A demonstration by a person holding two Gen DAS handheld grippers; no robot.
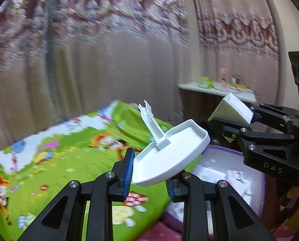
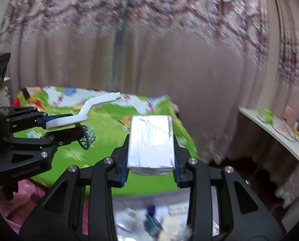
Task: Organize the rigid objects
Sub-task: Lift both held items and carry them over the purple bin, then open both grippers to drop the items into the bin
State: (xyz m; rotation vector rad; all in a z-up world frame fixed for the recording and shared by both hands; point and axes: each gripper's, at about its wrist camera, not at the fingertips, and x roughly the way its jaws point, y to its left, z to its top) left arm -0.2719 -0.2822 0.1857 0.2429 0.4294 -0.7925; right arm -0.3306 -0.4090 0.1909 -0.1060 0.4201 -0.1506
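Observation:
My left gripper is shut on a white plastic dustpan-like tray with a long handle, held tilted in the air over the green cartoon mat. The tray also shows in the right wrist view, in the left gripper. My right gripper is shut on a silver-white rectangular box, held above the mat's near edge. In the left wrist view the right gripper and its box are to the right of the tray.
A purple-rimmed container with small items lies below both grippers; it also shows in the right wrist view. A teal mesh object rests on the mat. A white shelf with clutter stands right. Curtains hang behind.

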